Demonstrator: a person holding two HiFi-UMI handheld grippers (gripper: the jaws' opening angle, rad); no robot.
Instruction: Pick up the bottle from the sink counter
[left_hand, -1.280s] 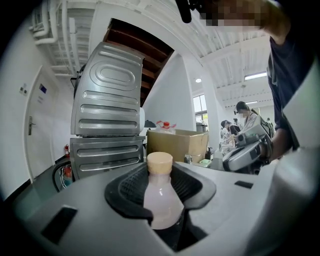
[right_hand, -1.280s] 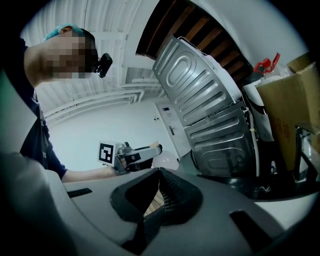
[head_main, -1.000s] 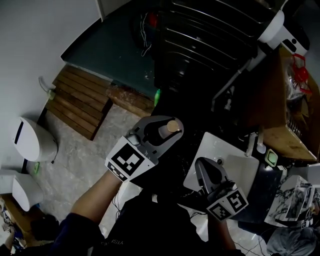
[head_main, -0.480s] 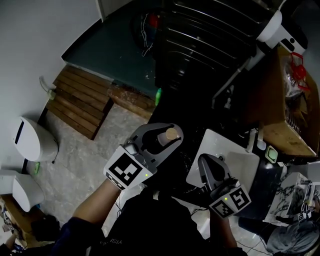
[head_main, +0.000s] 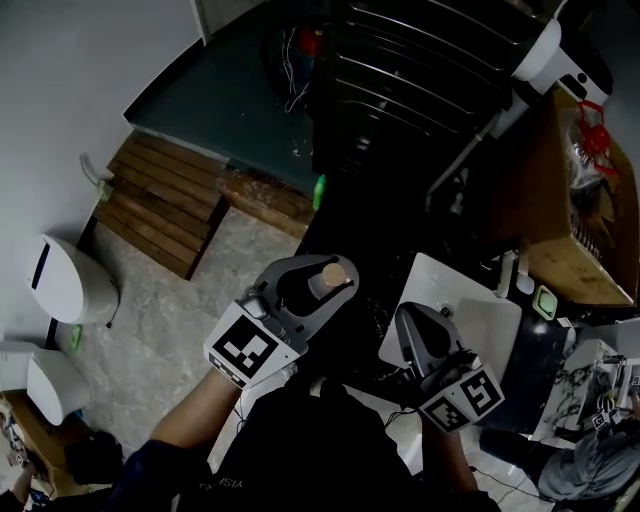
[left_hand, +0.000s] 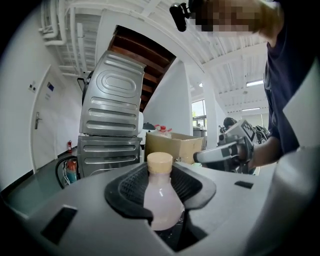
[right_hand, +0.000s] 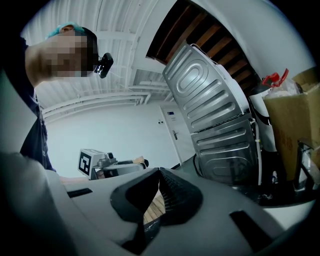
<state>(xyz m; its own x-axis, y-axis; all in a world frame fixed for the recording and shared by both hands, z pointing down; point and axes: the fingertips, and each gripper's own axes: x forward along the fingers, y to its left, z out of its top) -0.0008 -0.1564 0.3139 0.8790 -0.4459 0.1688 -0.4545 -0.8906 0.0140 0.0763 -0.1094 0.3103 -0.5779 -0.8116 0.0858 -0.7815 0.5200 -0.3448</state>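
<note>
**Q:** Where does the bottle lie, reckoned from the left gripper?

**A:** Between its jaws. The left gripper (head_main: 318, 272) is clamped on the bottle (left_hand: 161, 205). The ribbed pads (left_hand: 134, 186) bear on the wide lower body from either side. The cap (left_hand: 159, 161) rises above them, just inside the jaw tips.

**Q:** How does the long axis run?

**A:** Upright, cap uppermost. It therefore stands across the line along which the gripper points, which is close to level. The head view agrees: the round top of the cap faces the camera from inside the loop of the jaws.

**Q:** And the right gripper?

**A:** The right gripper (right_hand: 159, 175) has its jaws together at the tips, with nothing between them. It lies to the right of the left one, apart from it, and does not touch the bottle.

**Q:** Where is the sink?

**A:** The sink (head_main: 480, 345) lies to the right of both grippers. It is just beside the right one and well apart from the left. The bottle is clear of it.

**Q:** What does the coming move turn on?

**A:** By this reading the pick-up is made. What remains is to keep the axis upright in the left clamp. The right hand is nearer the sink, but only the left bears the load. The smooth, rounded body could slide down through the pads if the clamp eases.
</note>
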